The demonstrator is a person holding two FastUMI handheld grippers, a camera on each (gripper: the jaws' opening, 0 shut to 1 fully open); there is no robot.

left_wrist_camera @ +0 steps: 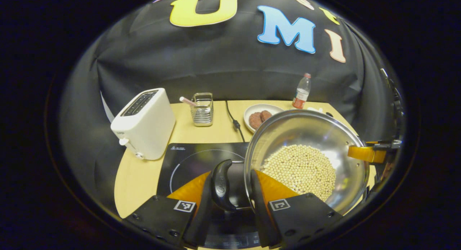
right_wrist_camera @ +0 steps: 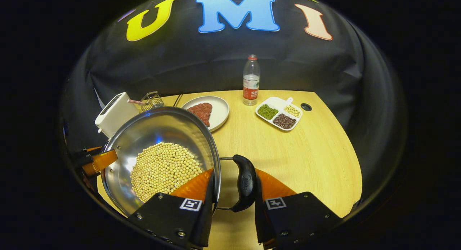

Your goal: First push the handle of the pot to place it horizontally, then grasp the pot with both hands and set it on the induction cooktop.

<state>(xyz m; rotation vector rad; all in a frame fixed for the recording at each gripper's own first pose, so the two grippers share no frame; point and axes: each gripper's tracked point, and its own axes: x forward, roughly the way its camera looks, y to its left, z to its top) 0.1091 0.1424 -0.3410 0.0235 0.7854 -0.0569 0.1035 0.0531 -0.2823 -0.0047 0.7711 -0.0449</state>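
Gripping the pot (left_wrist_camera: 306, 152) from both sides, the two grippers carry it at the cooktop's right edge. In the left gripper view, the left gripper (left_wrist_camera: 230, 192) has its fingers on either side of one black side handle (left_wrist_camera: 221, 185), one finger outside the handle and the other against the pot's wall, so it is clamped on the pot. Below and left of it lies the black induction cooktop (left_wrist_camera: 191, 163). The pot, steel and shiny, holds a layer of pale soybeans (left_wrist_camera: 299, 169).

In the right gripper view, the right gripper (right_wrist_camera: 234, 188) pinches the opposite handle (right_wrist_camera: 245, 183) and rim the same way, with bare wooden table (right_wrist_camera: 306, 163) beneath it.

Farther back on the table stand a white toaster (left_wrist_camera: 144, 124), a small wire rack (left_wrist_camera: 202, 109), a plate of meat (right_wrist_camera: 209, 111), a water bottle (right_wrist_camera: 251, 80) and a divided dish of beans (right_wrist_camera: 279, 113). A black cord (left_wrist_camera: 234, 122) runs from the cooktop toward the wall
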